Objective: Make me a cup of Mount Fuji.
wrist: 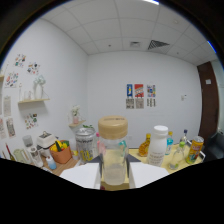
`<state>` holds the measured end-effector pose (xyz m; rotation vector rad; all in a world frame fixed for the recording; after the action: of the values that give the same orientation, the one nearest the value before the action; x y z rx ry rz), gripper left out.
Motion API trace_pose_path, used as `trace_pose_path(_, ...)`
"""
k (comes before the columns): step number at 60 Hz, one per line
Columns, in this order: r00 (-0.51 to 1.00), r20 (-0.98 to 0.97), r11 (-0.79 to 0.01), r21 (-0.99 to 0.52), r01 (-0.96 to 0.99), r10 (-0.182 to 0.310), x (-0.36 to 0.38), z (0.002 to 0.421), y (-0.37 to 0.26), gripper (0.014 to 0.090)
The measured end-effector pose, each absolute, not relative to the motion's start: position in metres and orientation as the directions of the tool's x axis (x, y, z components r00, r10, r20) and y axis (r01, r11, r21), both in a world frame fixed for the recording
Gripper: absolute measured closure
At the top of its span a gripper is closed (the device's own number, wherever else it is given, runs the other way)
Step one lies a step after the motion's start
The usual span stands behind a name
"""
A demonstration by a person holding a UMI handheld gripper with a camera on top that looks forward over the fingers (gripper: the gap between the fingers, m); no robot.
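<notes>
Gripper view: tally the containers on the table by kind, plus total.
Counting only what can be told apart; some small items stay unclear.
Jar with tan lid, between the gripper fingers: 1
White bottle: 1
Amber bottle: 1
Yellow can: 1
Metal canister: 1
Orange basket: 1
Total: 6
</notes>
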<state>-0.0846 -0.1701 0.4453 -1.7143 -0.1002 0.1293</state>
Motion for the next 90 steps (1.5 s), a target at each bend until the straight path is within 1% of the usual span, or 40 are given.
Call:
trace_pose_path(4, 0.989, -0.041, -0.165, -0.986, -0.017, 0.144, -0.082, 0.429, -0.185, 0.0672)
trace_pose_path(7, 0.989, -0.049, -0.197, -0.98, -0.021, 0.138, -0.082, 0.406, -0.194, 0.0673)
trace_pose_path(12, 0.989, -0.078, -0.261, -0.965, -0.043, 0.126, -0.083, 0.355, -0.208, 0.0674)
trace_pose_path(15, 0.992, -0.078, -0.296, -0.954, -0.045, 0.102, -0.083, 0.319, -0.214, 0.0674)
trace_pose_path(18, 0.993, -0.073, -0.332, -0.942, -0.039, 0.091, -0.084, 0.28, -0.218, 0.0673)
trace_pose_path(22, 0.995, -0.08, -0.373, -0.926, -0.05, 0.065, -0.085, 0.235, -0.225, 0.067)
trace_pose_path(28, 0.996, -0.087, -0.379, -0.923, -0.066, 0.038, -0.084, 0.188, -0.227, 0.0671)
trace_pose_path(33, 0.993, -0.119, -0.371, -0.923, -0.104, 0.019, -0.083, 0.164, -0.225, 0.0671)
trace_pose_path(39, 0.962, -0.272, -0.346, -0.903, -0.255, 0.001, -0.084, 0.154, -0.221, 0.067)
trace_pose_path(42, 0.923, -0.384, -0.328, -0.872, -0.364, -0.003, -0.085, 0.155, -0.22, 0.0671)
trace_pose_path(45, 0.866, -0.499, -0.316, -0.819, -0.479, -0.021, -0.084, 0.154, -0.218, 0.067)
trace_pose_path(48, 0.798, -0.602, -0.309, -0.754, -0.579, -0.027, -0.084, 0.155, -0.217, 0.0671)
trace_pose_path(52, 0.691, -0.721, -0.304, -0.649, -0.698, -0.05, -0.083, 0.151, -0.215, 0.0671)
trace_pose_path(60, 0.409, -0.909, -0.279, -0.374, -0.885, -0.079, -0.081, 0.144, -0.213, 0.0671)
trace_pose_path(68, 0.157, -0.98, -0.248, -0.124, -0.961, -0.119, -0.073, 0.135, -0.213, 0.0673)
trace_pose_path(74, -0.04, -0.992, -0.231, 0.068, -0.971, -0.123, -0.069, 0.138, -0.214, 0.0675)
trace_pose_path(85, -0.258, -0.961, -0.226, 0.275, -0.934, -0.104, -0.069, 0.145, -0.21, 0.0673)
trace_pose_path(90, -0.317, -0.942, -0.22, 0.333, -0.917, -0.105, -0.069, 0.145, -0.208, 0.0673)
